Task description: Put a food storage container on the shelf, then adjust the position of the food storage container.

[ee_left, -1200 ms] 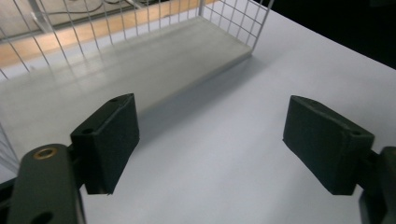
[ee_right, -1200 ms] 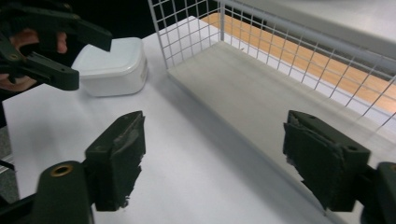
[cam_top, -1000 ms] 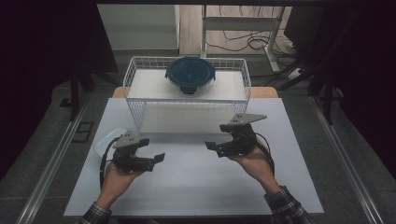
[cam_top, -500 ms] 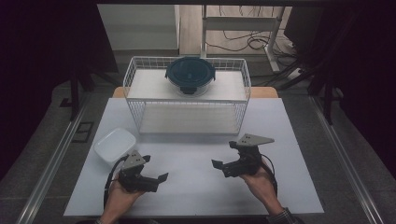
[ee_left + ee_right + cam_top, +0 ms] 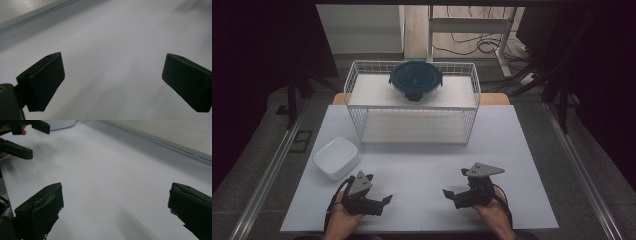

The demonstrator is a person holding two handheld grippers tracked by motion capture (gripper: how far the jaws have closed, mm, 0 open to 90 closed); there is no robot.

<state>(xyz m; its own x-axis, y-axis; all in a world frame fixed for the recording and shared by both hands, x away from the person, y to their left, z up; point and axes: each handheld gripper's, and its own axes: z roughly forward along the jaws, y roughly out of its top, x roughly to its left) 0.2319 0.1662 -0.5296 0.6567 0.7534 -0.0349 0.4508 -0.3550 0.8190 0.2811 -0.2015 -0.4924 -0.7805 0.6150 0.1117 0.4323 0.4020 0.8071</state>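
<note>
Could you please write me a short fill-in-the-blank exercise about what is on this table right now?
1. The dark round container sits on the ___ shelf of the wire rack.
2. The white dish lies nearest the ___ tool.
3. Both tools' jaws are ___, with nothing between them.
4. The right tool points toward the ___ tool.

Answers: top; left; open; left

- The left gripper (image 5: 379, 202) sits low at the near left, held in the person's left hand (image 5: 343, 220), its jaws pointing inward to the right.
- Its black fingers (image 5: 41, 81) stand wide apart with nothing between them, having just been opening.
- The right gripper (image 5: 449, 194) sits low at the near right in the right hand (image 5: 492, 212), pointing left toward the other.
- Its fingers (image 5: 38, 211) are spread wide and empty, also just opened.
</note>
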